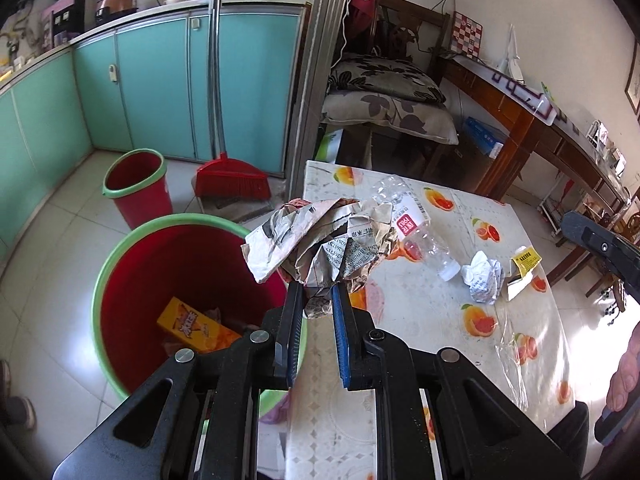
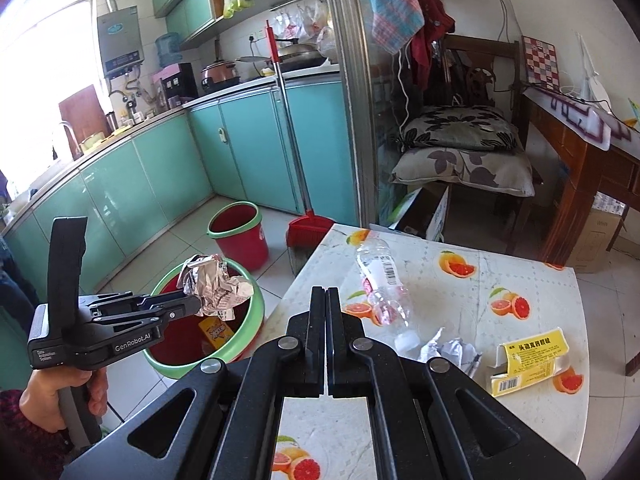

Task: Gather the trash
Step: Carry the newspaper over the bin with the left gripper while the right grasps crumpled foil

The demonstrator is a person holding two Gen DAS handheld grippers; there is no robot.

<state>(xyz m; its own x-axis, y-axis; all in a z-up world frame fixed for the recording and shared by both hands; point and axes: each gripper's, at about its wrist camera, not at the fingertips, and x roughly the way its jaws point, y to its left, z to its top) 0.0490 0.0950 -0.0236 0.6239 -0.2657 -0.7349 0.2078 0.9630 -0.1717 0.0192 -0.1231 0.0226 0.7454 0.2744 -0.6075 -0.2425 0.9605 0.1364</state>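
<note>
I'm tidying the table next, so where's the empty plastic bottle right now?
The plastic bottle lies on its side on the fruit-print table, toward its far left part, cap end beside the small crumpled white paper.

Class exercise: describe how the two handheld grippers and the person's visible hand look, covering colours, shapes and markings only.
Both the left gripper and the right gripper are black plastic with silver round pivot pins. The left jaws carry blue ribbed pads, and its body reads "GenRobot.AI" in white. The bare left hand emerges from a dark red patterned sleeve.
</note>
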